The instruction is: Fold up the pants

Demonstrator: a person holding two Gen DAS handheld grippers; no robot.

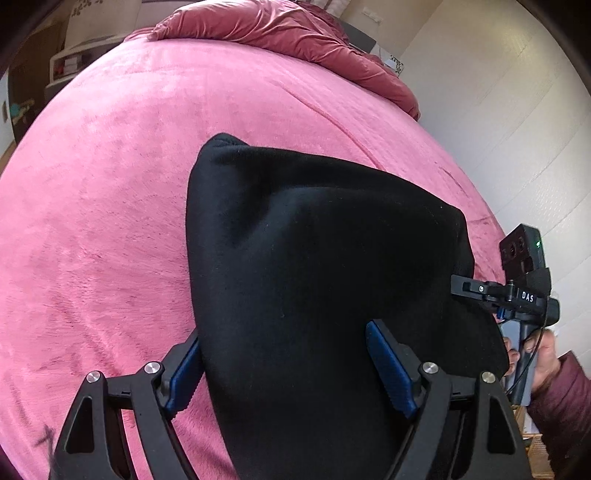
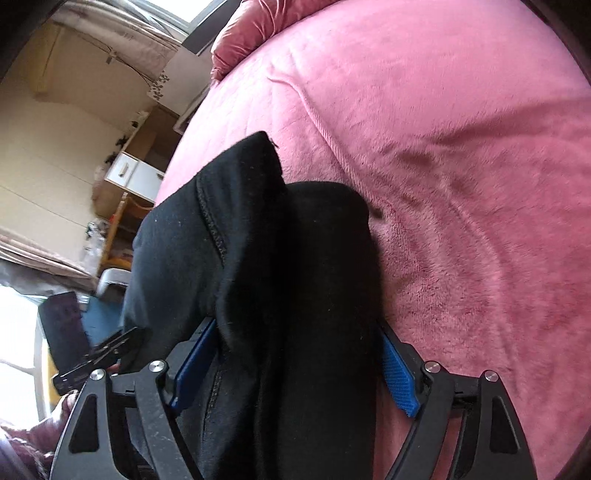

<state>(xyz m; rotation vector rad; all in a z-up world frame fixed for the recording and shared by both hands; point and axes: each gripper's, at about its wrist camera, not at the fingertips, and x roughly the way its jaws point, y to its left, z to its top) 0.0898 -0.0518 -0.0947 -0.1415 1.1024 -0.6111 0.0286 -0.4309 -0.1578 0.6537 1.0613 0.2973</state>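
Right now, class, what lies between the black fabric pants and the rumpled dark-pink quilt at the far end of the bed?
Only bare pink plush bedspread separates the black pants from the rumpled quilt, seen in the left wrist view.

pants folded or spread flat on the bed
Not spread flat: the black pants hang bunched and doubled between both tools, above the pink blanket. A finished fold: cannot tell.
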